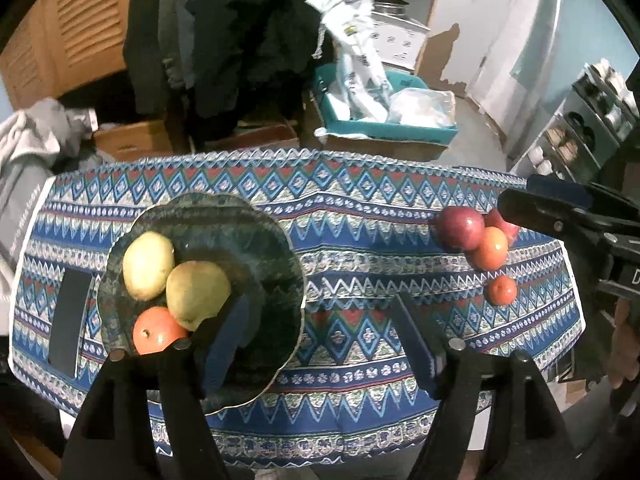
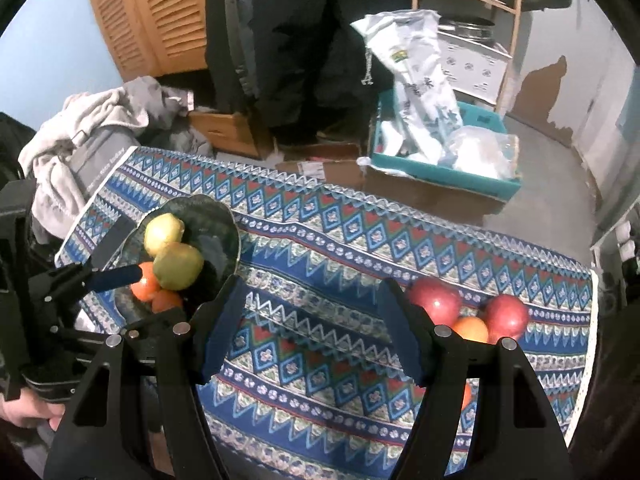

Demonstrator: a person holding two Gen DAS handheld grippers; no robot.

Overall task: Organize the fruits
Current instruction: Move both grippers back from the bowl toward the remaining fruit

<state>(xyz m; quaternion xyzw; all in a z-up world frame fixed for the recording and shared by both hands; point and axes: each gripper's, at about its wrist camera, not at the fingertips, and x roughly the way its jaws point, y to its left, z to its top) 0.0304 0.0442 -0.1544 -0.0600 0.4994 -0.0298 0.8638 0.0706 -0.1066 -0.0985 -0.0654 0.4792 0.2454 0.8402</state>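
A dark glass plate point(image 1: 260, 240) sits on the left of the patterned tablecloth point(image 1: 360, 216). It holds two yellow-green pears point(image 1: 146, 264) and oranges point(image 1: 156, 332). On the right lie two red apples point(image 1: 458, 226) and two oranges point(image 1: 492, 248). My left gripper point(image 1: 320, 340) is open and empty, its left finger over the plate. My right gripper point(image 2: 308, 332) is open and empty above the cloth, just left of the red apples point(image 2: 434, 302); an orange point(image 2: 472, 328) lies behind its right finger. The plate point(image 2: 224, 220) and the left gripper's fingers point(image 2: 116, 276) show at the left.
A dark flat object point(image 1: 68, 320) lies on the cloth left of the plate. Grey clothing point(image 1: 36, 140) is heaped off the table's left. Behind the table stand a teal box point(image 1: 384, 120) with white bags, cardboard boxes, a wooden shelf and hanging dark clothes.
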